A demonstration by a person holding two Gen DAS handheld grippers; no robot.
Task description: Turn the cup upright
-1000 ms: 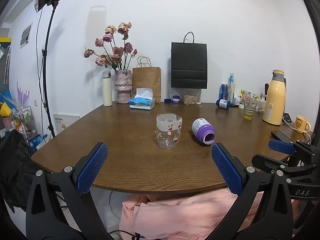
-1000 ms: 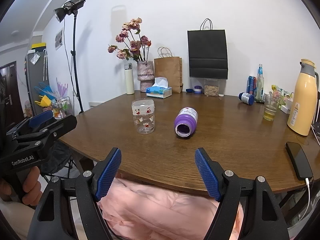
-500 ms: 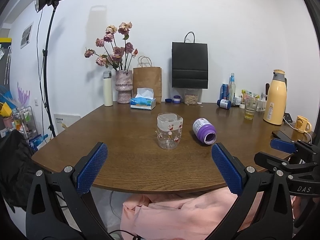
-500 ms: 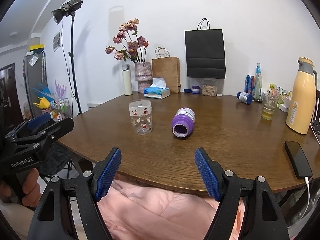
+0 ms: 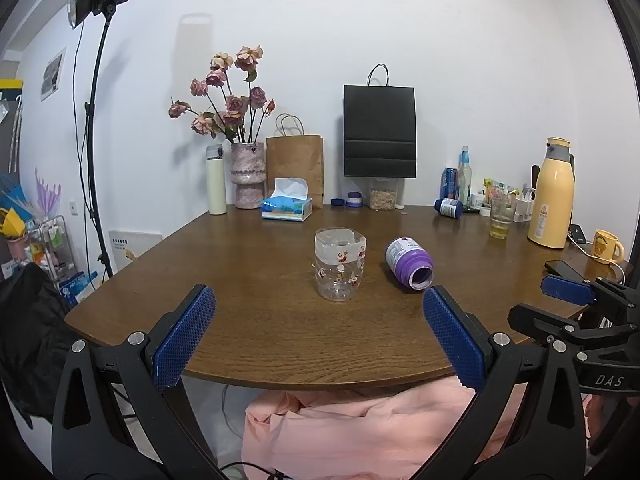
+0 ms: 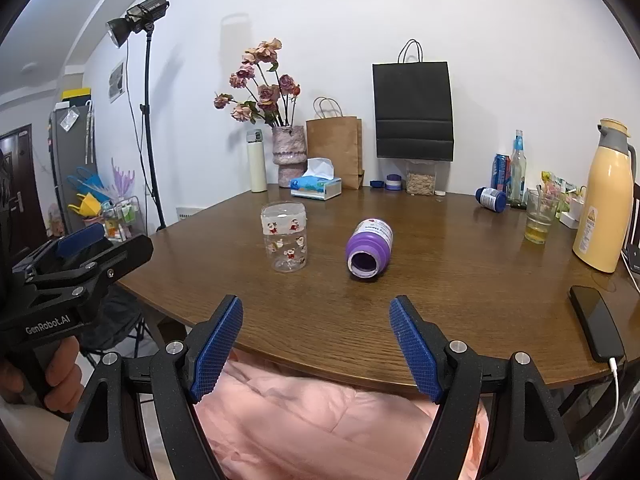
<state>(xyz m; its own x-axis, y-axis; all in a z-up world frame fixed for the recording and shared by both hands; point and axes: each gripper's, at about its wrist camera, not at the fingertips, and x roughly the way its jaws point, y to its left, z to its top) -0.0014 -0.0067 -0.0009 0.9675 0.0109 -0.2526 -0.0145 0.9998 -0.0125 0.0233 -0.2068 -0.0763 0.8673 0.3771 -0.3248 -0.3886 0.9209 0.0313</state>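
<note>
A purple cup (image 5: 409,263) lies on its side on the brown table (image 5: 256,320), its open mouth facing me; it also shows in the right wrist view (image 6: 369,248). A clear plastic cup with cartoon prints (image 5: 339,264) stands to its left, also in the right wrist view (image 6: 285,242). My left gripper (image 5: 318,338) is open and empty, held at the table's near edge. My right gripper (image 6: 316,346) is open and empty, also at the near edge, short of the purple cup.
Along the back stand a white flask (image 5: 216,186), a flower vase (image 5: 248,174), a tissue box (image 5: 286,206), paper bags (image 5: 378,132) and small jars. At right are a glass of yellow liquid (image 6: 538,216), a yellow thermos (image 6: 604,196), a mug (image 5: 606,245) and a phone (image 6: 596,322).
Both grippers have shifted slightly, and the view has drifted a little. The cups have not moved and both grippers stay open.
</note>
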